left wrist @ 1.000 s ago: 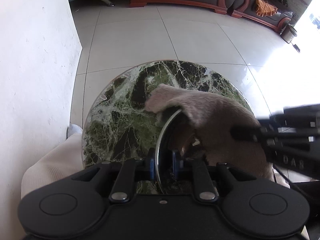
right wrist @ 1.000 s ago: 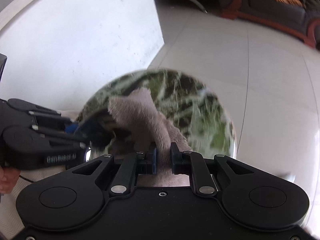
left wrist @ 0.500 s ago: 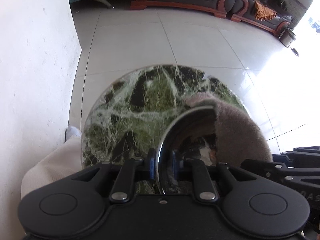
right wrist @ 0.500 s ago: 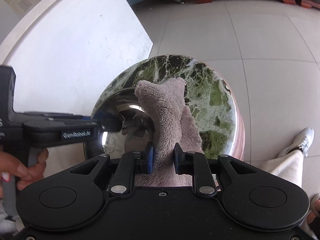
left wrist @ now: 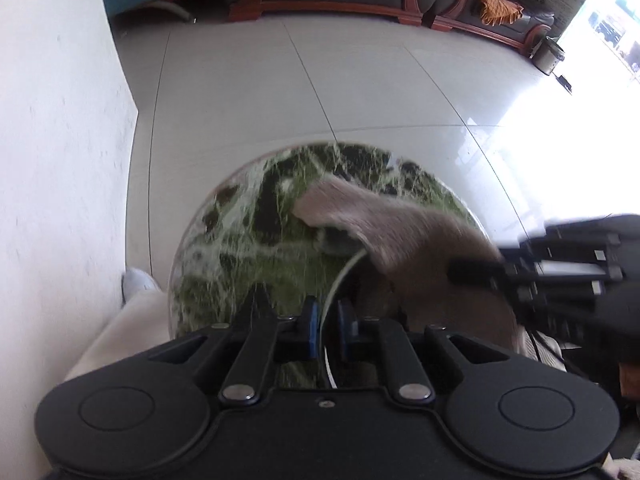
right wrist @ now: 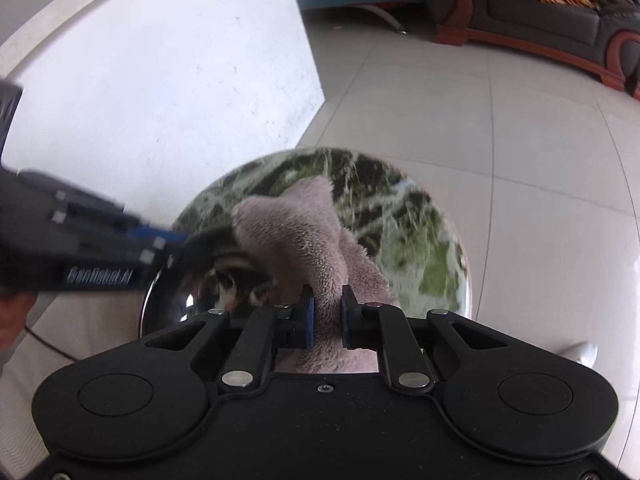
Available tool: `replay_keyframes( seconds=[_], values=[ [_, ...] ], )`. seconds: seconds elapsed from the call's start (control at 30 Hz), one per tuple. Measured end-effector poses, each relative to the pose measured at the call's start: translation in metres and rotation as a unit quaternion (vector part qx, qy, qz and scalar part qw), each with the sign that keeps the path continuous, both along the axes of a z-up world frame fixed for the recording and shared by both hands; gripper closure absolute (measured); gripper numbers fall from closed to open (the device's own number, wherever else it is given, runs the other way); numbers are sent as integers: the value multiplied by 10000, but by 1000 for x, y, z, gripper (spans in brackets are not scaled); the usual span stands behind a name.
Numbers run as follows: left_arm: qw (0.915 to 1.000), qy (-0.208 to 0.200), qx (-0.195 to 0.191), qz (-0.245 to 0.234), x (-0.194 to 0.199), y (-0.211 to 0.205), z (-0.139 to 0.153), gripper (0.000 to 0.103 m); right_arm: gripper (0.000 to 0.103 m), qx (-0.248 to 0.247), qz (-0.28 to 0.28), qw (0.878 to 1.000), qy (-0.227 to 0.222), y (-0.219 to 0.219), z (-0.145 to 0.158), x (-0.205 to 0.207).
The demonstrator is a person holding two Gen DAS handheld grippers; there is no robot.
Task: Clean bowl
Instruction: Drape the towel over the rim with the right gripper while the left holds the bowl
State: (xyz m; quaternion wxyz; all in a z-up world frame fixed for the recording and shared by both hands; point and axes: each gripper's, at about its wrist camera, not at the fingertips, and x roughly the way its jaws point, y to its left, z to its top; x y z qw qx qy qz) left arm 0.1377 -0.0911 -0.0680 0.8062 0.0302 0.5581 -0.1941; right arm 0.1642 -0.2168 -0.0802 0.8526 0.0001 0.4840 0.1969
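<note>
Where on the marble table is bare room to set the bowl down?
Bare marble table lies on its left half, from the towel to the rim. The right side is crowded: left gripper shut on the bowl, right gripper shut on the towel.

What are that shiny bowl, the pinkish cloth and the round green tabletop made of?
Bowl: probably polished steel, given its mirror-like reflections.
Cloth: terry towelling, with a fuzzy looped pile.
Tabletop: looks like polished green marble with white veins, though it could be an imitation.
</note>
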Motion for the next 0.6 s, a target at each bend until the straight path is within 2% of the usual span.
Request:
replay_keyframes(
  seconds=[0.1,0.23,0.33,0.5,0.6],
  values=[
    [10000,37,74,-54,-9,3,-2,92,88,-187,363,9991,-119,12,1,14],
    [10000,48,41,73,-1,4,-6,91,88,-447,697,9963,-241,26,2,20],
    [9998,167,5,144,5,3,-12,91,88,-418,695,9965,-212,25,3,21],
    [9992,137,19,374,1,2,-13,90,88,-346,561,9976,-213,23,2,19],
    [9983,139,-7,570,0,2,-14,88,88,-122,228,9997,-42,12,0,14]
  ],
)
